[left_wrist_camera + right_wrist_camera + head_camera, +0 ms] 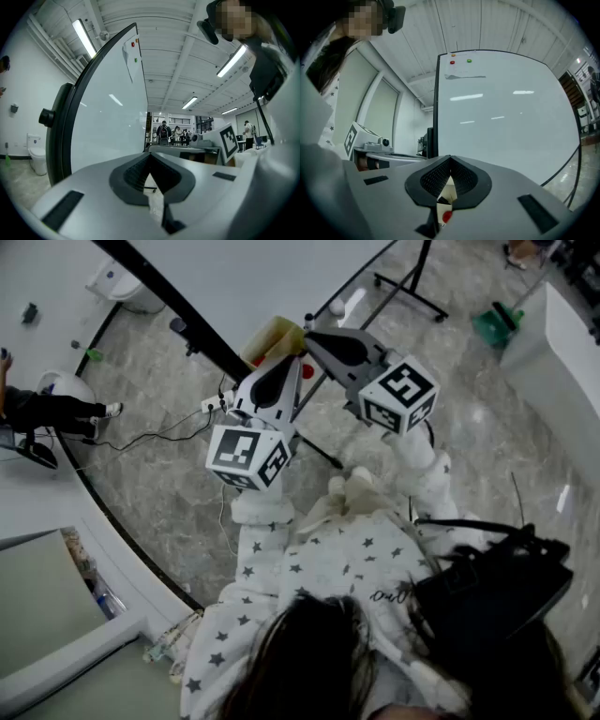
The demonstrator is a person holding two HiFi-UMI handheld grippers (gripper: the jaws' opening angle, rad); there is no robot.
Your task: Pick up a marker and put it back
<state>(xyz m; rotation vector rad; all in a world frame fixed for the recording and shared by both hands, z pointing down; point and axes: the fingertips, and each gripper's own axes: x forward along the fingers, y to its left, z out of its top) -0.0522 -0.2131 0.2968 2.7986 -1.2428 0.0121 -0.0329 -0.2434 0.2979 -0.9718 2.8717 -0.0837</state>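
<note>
No marker shows clearly in any view. My left gripper (pixel 292 364) (pixel 150 155) is raised in front of the whiteboard (pixel 272 277) with its jaws shut, tips touching, nothing between them. My right gripper (pixel 309 336) (pixel 450 159) is beside it, also shut and holding nothing. A cream-coloured object (pixel 274 338) (pixel 449 192) with a red spot (pixel 307 371) (pixel 446 216) lies just beyond both tips; I cannot tell what it is. Red and green magnets (pixel 452 62) sit near the board's top.
The whiteboard's black frame (pixel 178 306) runs diagonally across the head view, with its stand legs (pixel 412 296) on the marble floor. A green dustpan (pixel 495 324) is at the far right. A seated person's leg (pixel 56 411) is at the left. A black bag (pixel 487 587) hangs at my side.
</note>
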